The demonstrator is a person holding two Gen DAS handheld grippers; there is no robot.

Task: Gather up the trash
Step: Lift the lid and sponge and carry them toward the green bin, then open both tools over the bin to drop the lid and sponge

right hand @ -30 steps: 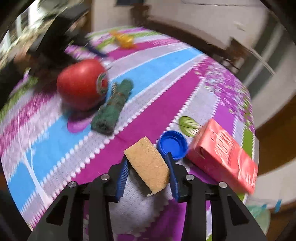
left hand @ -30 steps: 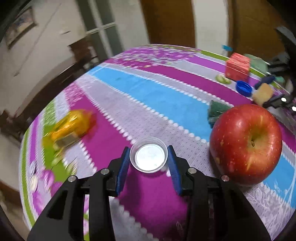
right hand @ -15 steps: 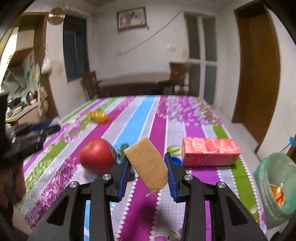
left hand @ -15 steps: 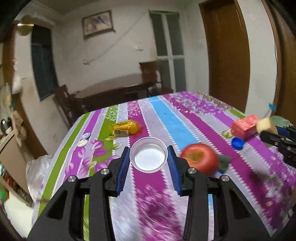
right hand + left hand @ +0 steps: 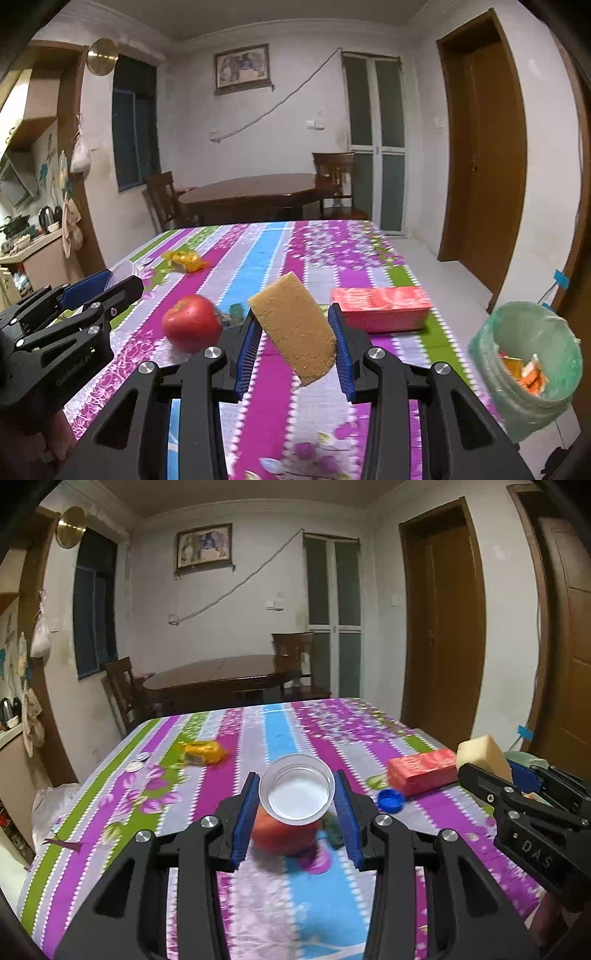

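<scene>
A red apple (image 5: 191, 323) rests on the striped tablecloth (image 5: 280, 254); wooden table (image 5: 255, 192) beyond.

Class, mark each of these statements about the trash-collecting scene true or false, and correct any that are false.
1. The left gripper holds a clear plastic lid. True.
2. The right gripper holds a blue bottle cap. False: it holds a tan sponge; the cap lies on the tablecloth.
3. The apple is in the bin. False: it sits on the tablecloth.
4. A green-lined trash bin stands beside the table. True.
</scene>
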